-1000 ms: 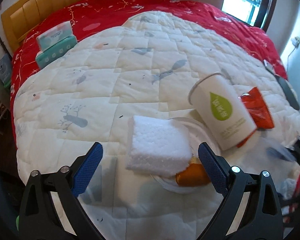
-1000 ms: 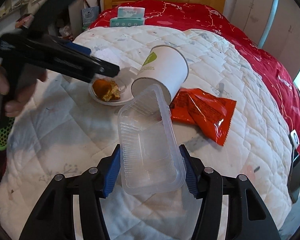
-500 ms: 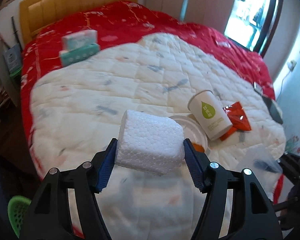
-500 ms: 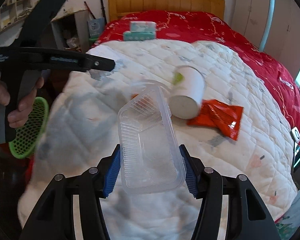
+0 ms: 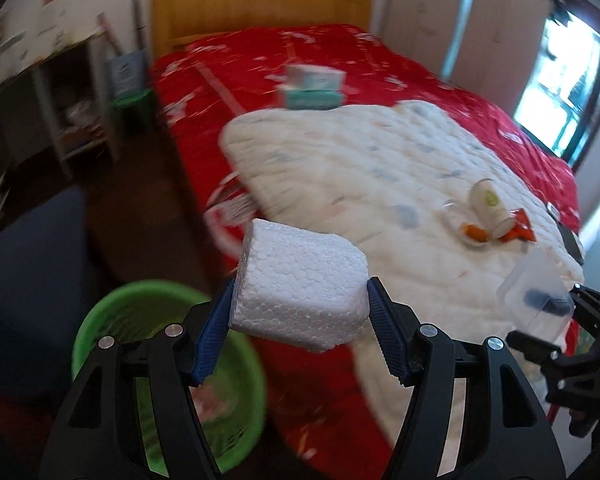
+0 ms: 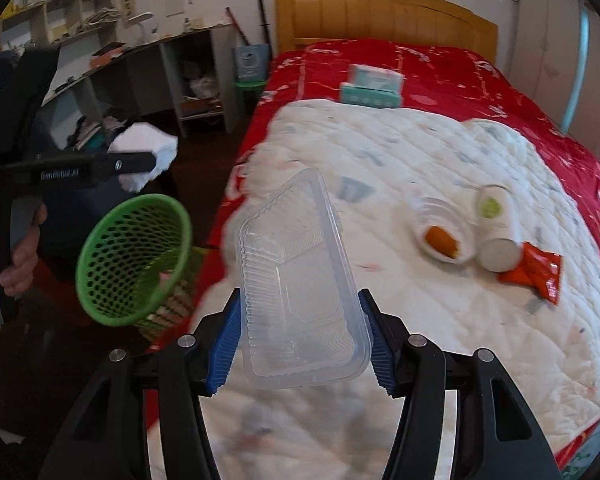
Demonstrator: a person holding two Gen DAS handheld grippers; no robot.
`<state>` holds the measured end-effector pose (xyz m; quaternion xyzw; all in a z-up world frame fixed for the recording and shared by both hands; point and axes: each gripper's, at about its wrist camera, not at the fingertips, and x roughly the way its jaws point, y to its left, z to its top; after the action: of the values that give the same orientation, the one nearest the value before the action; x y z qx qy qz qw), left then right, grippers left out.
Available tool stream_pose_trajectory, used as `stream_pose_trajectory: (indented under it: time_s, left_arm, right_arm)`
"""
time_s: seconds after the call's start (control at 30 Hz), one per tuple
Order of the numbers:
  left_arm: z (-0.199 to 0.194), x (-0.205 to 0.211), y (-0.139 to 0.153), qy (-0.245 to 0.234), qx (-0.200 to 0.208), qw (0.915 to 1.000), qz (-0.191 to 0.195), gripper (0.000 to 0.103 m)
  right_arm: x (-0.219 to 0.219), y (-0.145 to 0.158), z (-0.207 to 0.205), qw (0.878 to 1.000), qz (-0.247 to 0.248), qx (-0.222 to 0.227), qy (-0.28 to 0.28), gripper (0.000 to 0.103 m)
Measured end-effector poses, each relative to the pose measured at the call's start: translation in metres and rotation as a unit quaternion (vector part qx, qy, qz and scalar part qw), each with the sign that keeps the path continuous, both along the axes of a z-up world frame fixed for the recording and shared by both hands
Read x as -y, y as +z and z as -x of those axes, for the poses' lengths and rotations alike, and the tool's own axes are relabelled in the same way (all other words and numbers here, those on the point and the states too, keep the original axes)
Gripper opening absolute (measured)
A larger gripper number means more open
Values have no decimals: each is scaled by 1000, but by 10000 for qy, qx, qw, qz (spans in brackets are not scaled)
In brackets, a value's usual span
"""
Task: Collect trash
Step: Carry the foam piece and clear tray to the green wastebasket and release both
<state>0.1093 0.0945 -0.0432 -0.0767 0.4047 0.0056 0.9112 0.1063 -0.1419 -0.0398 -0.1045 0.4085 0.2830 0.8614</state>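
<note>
My left gripper is shut on a white foam block, held above the floor just right of a green mesh basket. In the right wrist view the same block hangs over the basket. My right gripper is shut on a clear plastic tray above the bed's near edge. A white paper cup, an orange wrapper and a small plate with orange food lie on the white quilt.
A tissue box sits on the red bedspread near the wooden headboard. Shelves and a desk line the left wall. A hand holds the left gripper's handle. A dark phone-like thing lies at the bed's right edge.
The left gripper shut on the foam block, lifted it off the quilt and carried it left over the green basket. The right gripper moved left with the tray still in it.
</note>
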Motion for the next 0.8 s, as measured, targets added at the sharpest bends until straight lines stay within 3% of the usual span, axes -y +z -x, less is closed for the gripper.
stream_pose_trajectory:
  time_s: [0.23, 0.4, 0.5, 0.8]
  left_arm:
    - [43, -63, -27, 682, -349, 9971, -41, 65]
    - [57, -99, -52, 1068, -635, 9920, 203, 66]
    - [63, -112, -63, 1259, -747, 9888, 293, 77]
    - [94, -145, -73, 1705, -750, 9807, 588, 80]
  right_arm:
    - [-53, 2, 17, 9992, -78, -73, 380, 55]
    - [-86, 1, 21, 9980, -88, -130, 607, 55]
    - [-102, -1, 22, 9973, -94, -179, 707, 55]
    - [-151, -11, 21, 9941, -58, -311, 1035, 55]
